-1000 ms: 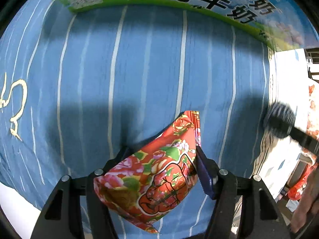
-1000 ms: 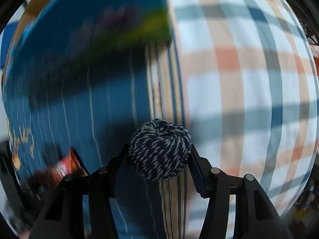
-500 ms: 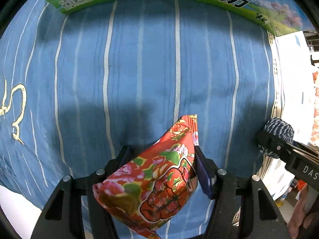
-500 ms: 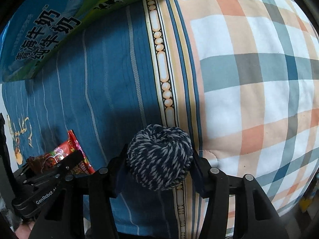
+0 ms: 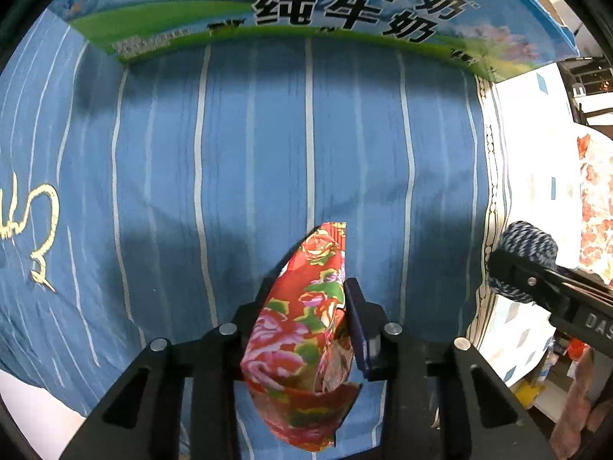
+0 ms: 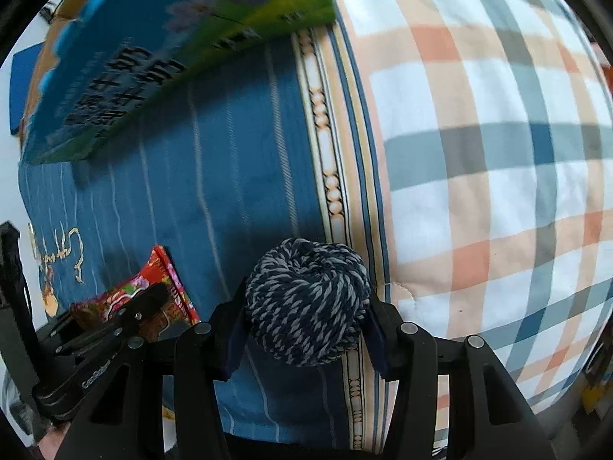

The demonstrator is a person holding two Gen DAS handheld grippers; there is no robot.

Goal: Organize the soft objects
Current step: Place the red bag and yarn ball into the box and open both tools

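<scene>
My left gripper [image 5: 306, 299] is shut on a red floral fabric pouch [image 5: 306, 329] and holds it above the blue striped cloth [image 5: 249, 161]. The pouch now stands more upright and squeezed between the jaws. My right gripper [image 6: 302, 306] is shut on a navy-and-grey yarn ball [image 6: 306, 299], above the cloth's patterned border. In the left wrist view the yarn ball [image 5: 528, 245] and right gripper show at the right edge. In the right wrist view the pouch [image 6: 153, 287] and left gripper show at the lower left.
A blue-and-green milk carton box [image 5: 345, 7] lies at the far side of the blue cloth; it also shows in the right wrist view [image 6: 153, 50]. A plaid quilt [image 6: 479, 153] lies to the right of the cloth.
The pouch has turned more upright and narrower in the left gripper. Both grippers have moved toward the milk box, which looks nearer. The right gripper came closer to the left one.
</scene>
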